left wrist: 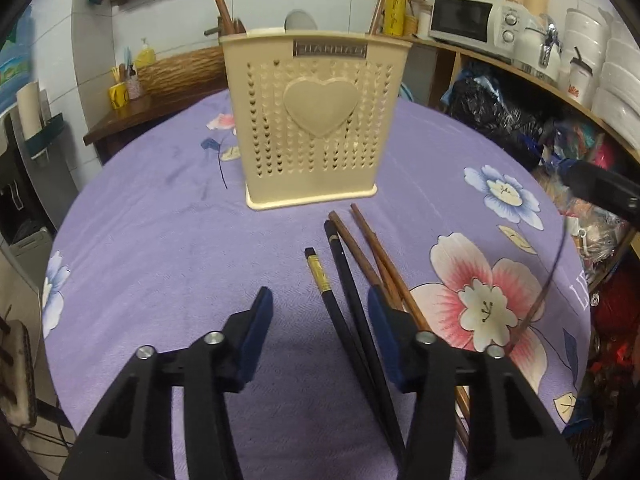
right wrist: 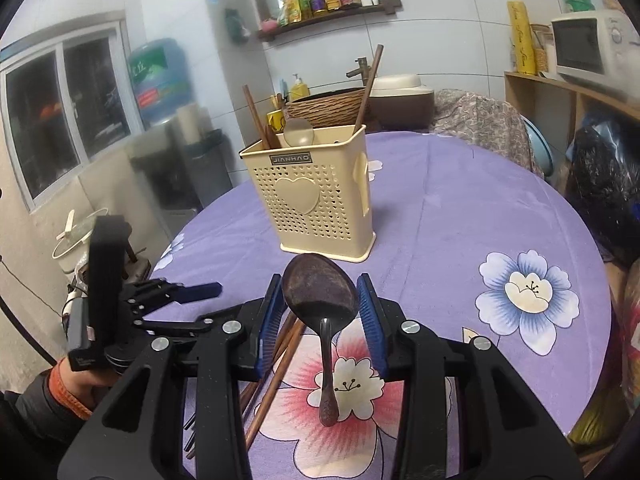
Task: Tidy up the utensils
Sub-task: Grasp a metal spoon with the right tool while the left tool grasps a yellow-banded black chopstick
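The right claw [right wrist: 320,312] grips a dark wooden spoon [right wrist: 320,292] by its bowl, raised above the purple floral worktop [right wrist: 460,208] before the beige utensil holder [right wrist: 316,196]. The left claw [left wrist: 320,320] stands partly open over two black chopsticks [left wrist: 340,280], gripping nothing; brown chopsticks [left wrist: 368,240] lie alongside.

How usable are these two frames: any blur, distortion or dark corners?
Left wrist view: strong fisheye bend, dark corners; the holder looks slightly soft, while the chopsticks and left tongs are crisp. Right wrist view: same curved edges; the spoon in the right tongs is sharp, the window side is hazy.
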Demonstrator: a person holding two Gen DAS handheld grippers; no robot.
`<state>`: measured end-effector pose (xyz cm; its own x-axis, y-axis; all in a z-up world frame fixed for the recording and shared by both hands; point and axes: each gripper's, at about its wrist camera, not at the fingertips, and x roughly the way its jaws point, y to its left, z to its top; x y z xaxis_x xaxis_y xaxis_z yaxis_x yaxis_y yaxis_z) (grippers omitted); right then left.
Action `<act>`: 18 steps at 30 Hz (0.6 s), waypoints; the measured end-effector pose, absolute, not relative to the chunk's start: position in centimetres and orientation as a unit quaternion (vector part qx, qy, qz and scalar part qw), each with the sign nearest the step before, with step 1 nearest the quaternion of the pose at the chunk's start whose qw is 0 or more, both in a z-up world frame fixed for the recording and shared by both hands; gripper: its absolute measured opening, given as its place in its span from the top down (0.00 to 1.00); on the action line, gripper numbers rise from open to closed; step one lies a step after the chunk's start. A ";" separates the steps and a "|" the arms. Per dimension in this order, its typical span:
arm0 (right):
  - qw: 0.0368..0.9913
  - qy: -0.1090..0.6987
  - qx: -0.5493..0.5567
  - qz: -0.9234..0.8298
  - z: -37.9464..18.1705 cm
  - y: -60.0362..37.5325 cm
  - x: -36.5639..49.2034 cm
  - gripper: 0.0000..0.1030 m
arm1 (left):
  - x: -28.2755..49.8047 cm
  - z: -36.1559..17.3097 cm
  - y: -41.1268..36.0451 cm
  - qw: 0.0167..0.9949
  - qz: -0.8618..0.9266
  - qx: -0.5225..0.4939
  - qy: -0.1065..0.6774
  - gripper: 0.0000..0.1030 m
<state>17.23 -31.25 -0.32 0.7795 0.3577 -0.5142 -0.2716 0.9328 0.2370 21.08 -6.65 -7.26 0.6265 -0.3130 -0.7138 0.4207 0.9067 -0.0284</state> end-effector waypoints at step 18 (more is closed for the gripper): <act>0.942 0.287 0.080 0.156 -0.5 -31.2 16.7 0.63 | 25.3 -9.1 -9.9 0.881 -0.159 0.108 0.433 0.78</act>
